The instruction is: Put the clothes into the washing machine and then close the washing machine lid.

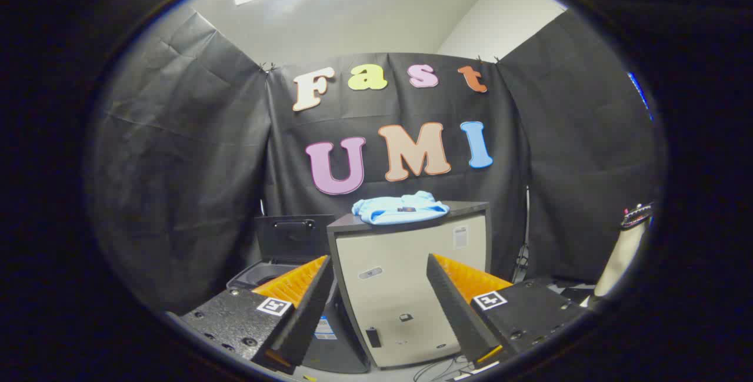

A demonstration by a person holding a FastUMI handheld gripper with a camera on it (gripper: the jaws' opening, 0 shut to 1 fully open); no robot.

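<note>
A: Status on your tongs?

B: My tongs (376, 305) are spread wide, nothing between the fingers. Left finger (297, 302) and right finger (465, 305) both hang in free air, touching nothing.

A: What's just ahead?

B: A cream cabinet (412, 288) with a dark top, straight ahead and framed in the gap between the fingers. Its front panel carries a couple of small stickers and a small dark fitting low down. Some cables (438, 370) lie on the floor at its base.

A: Washing machine?

B: Just left of the cabinet and lower, partly hidden behind my left finger. Dark body, top-loading. The washing machine (267, 276) has its lid (292, 238) standing upright, so the opening is exposed. I can see the rim but can't tell what's inside the drum.

A: Clothes?

B: One light blue garment (400, 208), bunched in a loose heap on the cabinet's top, toward the back middle. It sits above and well beyond my fingertips, up and to the right of the machine's opening. Not in the machine.

A: Anything else?

B: Far right, a pale upright thing (623, 252) with a dark top, too warped to identify. Behind all of it, black cloth wall (176, 164).
</note>
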